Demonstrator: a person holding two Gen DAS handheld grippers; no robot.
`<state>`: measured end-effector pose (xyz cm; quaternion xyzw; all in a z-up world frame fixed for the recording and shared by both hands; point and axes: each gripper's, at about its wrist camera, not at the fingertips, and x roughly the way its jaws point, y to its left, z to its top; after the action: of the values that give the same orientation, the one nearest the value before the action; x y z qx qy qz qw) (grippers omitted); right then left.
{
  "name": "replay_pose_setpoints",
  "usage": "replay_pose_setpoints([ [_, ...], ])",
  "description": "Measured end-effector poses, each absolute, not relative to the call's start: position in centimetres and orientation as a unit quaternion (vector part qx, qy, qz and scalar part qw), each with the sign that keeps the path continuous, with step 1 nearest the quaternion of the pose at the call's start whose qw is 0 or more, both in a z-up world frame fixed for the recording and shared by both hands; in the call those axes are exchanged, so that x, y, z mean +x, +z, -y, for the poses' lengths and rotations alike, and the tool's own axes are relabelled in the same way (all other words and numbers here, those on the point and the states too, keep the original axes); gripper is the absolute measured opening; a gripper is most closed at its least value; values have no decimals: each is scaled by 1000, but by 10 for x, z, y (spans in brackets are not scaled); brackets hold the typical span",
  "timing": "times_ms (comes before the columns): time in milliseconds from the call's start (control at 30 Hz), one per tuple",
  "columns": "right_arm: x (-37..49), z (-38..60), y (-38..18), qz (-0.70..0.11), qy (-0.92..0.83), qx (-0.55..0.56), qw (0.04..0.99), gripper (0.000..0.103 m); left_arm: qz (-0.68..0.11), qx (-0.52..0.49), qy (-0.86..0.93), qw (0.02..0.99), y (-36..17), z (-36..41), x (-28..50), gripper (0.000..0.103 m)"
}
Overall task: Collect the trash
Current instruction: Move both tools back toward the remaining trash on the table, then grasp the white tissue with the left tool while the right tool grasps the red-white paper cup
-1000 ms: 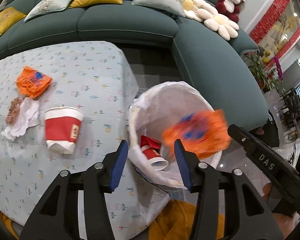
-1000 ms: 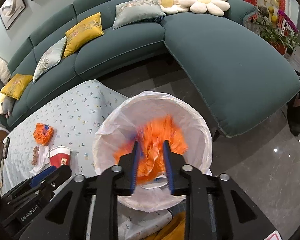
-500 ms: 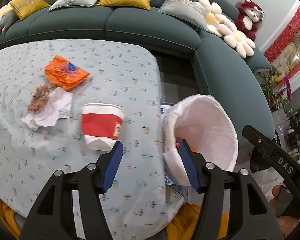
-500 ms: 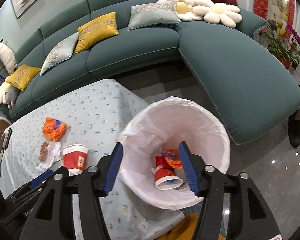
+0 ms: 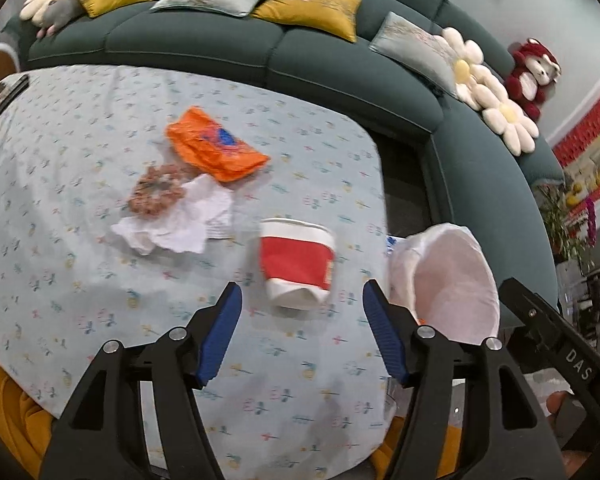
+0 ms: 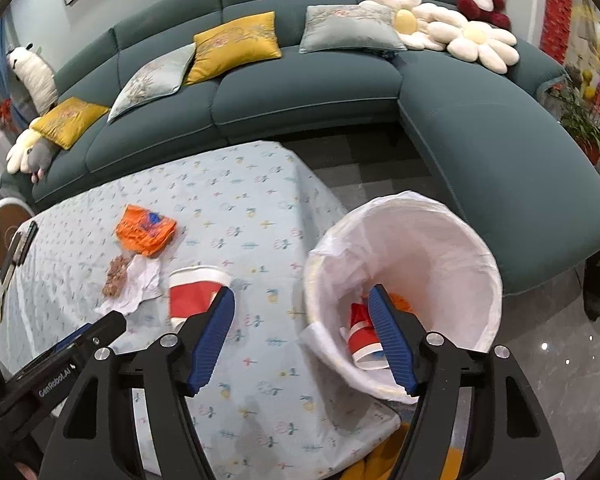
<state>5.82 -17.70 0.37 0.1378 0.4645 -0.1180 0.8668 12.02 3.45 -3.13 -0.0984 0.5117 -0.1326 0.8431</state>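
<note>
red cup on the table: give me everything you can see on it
The red cup looks like paper: a white rolled rim, a broad red band with a small pale label at its right edge, and a white base. It stands on the patterned tablecloth, seemingly mouth up, apart from the crumpled white tissue to its left. Nothing grips it; the open left gripper is lined up just short of it. The bin sits off to its right.

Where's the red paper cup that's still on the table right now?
The red paper cup lies on its side on the tablecloth, straight ahead of the open left gripper, between the crumpled white tissue and the lined bin.
</note>
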Motion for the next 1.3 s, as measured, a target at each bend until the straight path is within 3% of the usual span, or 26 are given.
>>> replay_pose_setpoints([
  [267,68,143,-5,-479,-98,122,864,67,-516,-118,-95,843,-42,-82,124,66],
  [533,84,112,-24,-502,-78,123,852,74,-520,-132,-53,843,-56,-123,133,72],
  [1300,168,83,-126,-594,-64,169,784,75,-578,-151,4,802,-143,-158,212,72],
])
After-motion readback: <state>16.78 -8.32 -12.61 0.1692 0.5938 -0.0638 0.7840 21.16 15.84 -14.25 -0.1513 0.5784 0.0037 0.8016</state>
